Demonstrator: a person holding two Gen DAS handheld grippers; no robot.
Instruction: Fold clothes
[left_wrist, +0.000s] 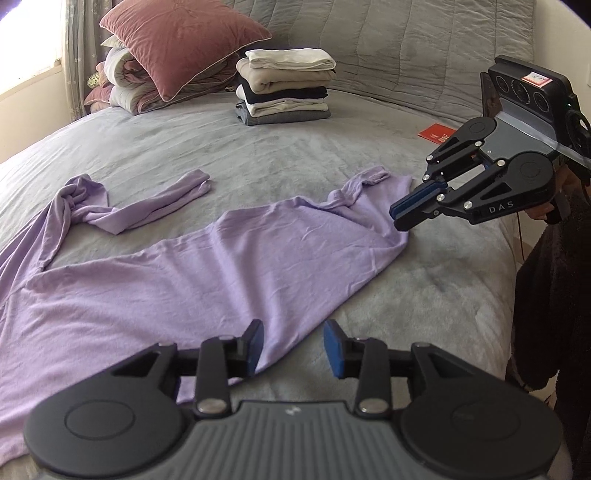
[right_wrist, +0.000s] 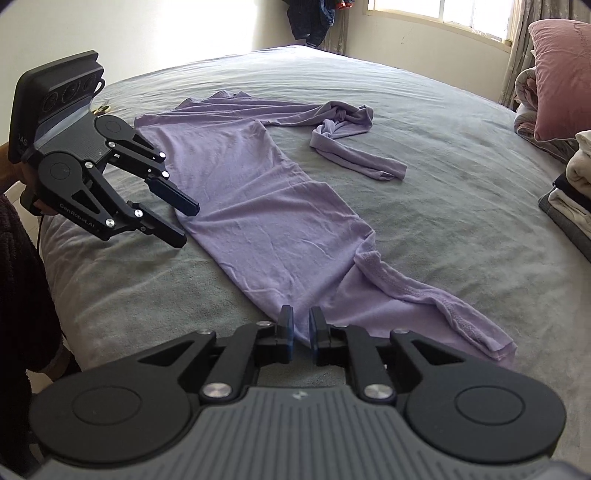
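Note:
A lilac long-sleeved top (left_wrist: 221, 266) lies spread flat across the grey bed (left_wrist: 424, 302), one sleeve twisted at its far side. My left gripper (left_wrist: 293, 349) hovers over the top's near edge with its jaws open and nothing between the pads. From the right wrist view the left gripper (right_wrist: 184, 225) sits at the left edge of the top (right_wrist: 266, 206), clear of the cloth. My right gripper (right_wrist: 301, 332) is over the top's near corner, jaws a narrow slit apart, pads not pressing the fabric. The right gripper (left_wrist: 400, 218) points at the top's right-hand corner.
A stack of folded clothes (left_wrist: 284, 88) stands at the back of the bed beside a pink pillow (left_wrist: 181, 40) on a rolled quilt (left_wrist: 125, 85). A red packet (left_wrist: 437, 133) lies at the far right. A person's dark fleecy sleeve (left_wrist: 554, 295) borders the right edge.

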